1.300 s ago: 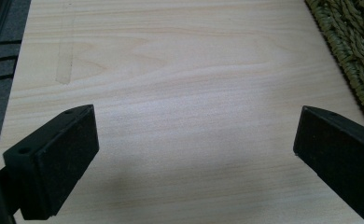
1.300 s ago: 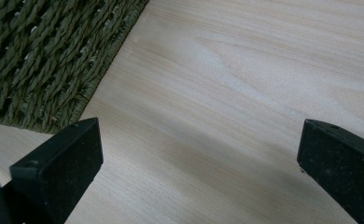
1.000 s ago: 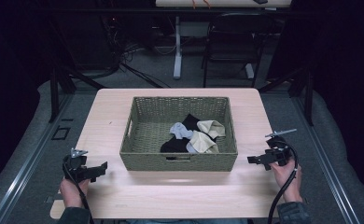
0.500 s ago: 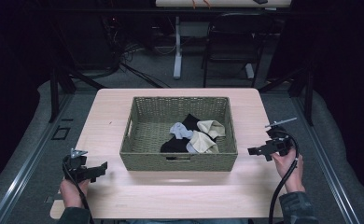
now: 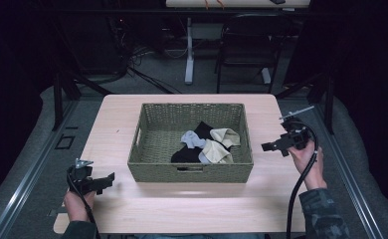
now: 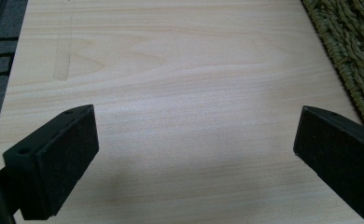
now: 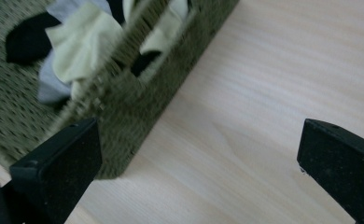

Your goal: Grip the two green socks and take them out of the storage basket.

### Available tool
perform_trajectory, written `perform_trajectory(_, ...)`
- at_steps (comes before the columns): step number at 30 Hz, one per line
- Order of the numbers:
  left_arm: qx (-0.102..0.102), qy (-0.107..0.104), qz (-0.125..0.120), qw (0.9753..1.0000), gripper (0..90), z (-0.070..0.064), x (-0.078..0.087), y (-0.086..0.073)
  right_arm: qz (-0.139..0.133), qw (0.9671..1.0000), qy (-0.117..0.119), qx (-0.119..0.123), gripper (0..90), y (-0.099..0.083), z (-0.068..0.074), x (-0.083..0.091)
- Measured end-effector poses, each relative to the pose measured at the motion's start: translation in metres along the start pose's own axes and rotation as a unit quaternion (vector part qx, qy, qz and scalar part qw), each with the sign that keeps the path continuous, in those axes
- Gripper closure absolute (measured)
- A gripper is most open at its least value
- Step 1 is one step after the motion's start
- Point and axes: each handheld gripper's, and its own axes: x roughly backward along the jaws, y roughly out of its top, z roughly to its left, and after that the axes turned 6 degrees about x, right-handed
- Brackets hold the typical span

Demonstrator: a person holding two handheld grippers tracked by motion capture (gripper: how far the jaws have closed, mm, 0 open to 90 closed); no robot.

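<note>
We list one woven basket (image 5: 192,172) at the middle of the table (image 5: 182,209). Inside it, toward its right half, lie socks (image 5: 207,144): black, grey and cream, heaped together. Our right claw (image 5: 271,146) hangs just right of the basket, jaws wide apart, holding nothing. Our left claw (image 5: 107,179) sits left of the basket near its front corner, jaws likewise spread and empty.
</note>
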Motion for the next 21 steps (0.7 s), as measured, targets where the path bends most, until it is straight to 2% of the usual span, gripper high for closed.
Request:
perform_trajectory(4,0.001,0.0,-0.003,1.0,0.1,0.0,0.001,0.0,-0.003,0.9999,0.0,0.013,0.0,0.014,0.005,0.005)
perform_trajectory(9,0.001,-0.001,-0.004,1.0,0.1,0.0,0.001,0.0,0.006,0.999,0.007,0.045,0.0,0.05,0.017,0.011)
perform_trajectory(10,0.001,-0.001,-0.004,1.0,0.1,0.0,0.001,0.0,0.006,0.999,0.007,0.045,0.0,0.05,0.017,0.011)
perform_trajectory(11,0.0,-0.002,-0.002,1.0,0.1,0.001,0.001,0.0,0.01,0.9983,0.006,0.056,0.0,0.064,0.023,0.013)
perform_trajectory(13,0.001,-0.003,-0.004,1.0,0.1,0.001,0.001,0.0,0.011,0.9981,0.009,0.06,0.0,0.069,0.025,0.013)
perform_trajectory(14,0.001,-0.003,-0.003,1.0,0.1,0.001,0.001,0.0,0.016,0.9973,0.007,0.071,0.0,0.081,0.03,0.013)
perform_trajectory(15,0.001,-0.003,0.0,1.0,0.1,0.001,0.001,0.0,0.016,0.9973,0.007,0.071,0.0,0.081,0.03,0.013)
perform_trajectory(16,0.001,-0.004,-0.003,1.0,0.1,0.002,0.001,0.0,0.022,0.9965,0.004,0.08,0.0,0.092,0.034,0.011)
perform_trajectory(19,0.002,-0.005,-0.004,1.0,0.1,0.002,0.001,0.0,0.032,0.9955,0.01,0.088,0.0,0.107,0.039,0.005)
perform_trajectory(20,0.002,-0.005,-0.004,1.0,0.1,0.002,0.001,0.0,0.032,0.9955,0.01,0.088,0.0,0.107,0.039,0.005)
perform_trajectory(21,0.002,-0.005,-0.003,1.0,0.1,0.002,0.001,0.0,0.046,0.9941,0.011,0.098,0.0,0.116,0.042,-0.002)
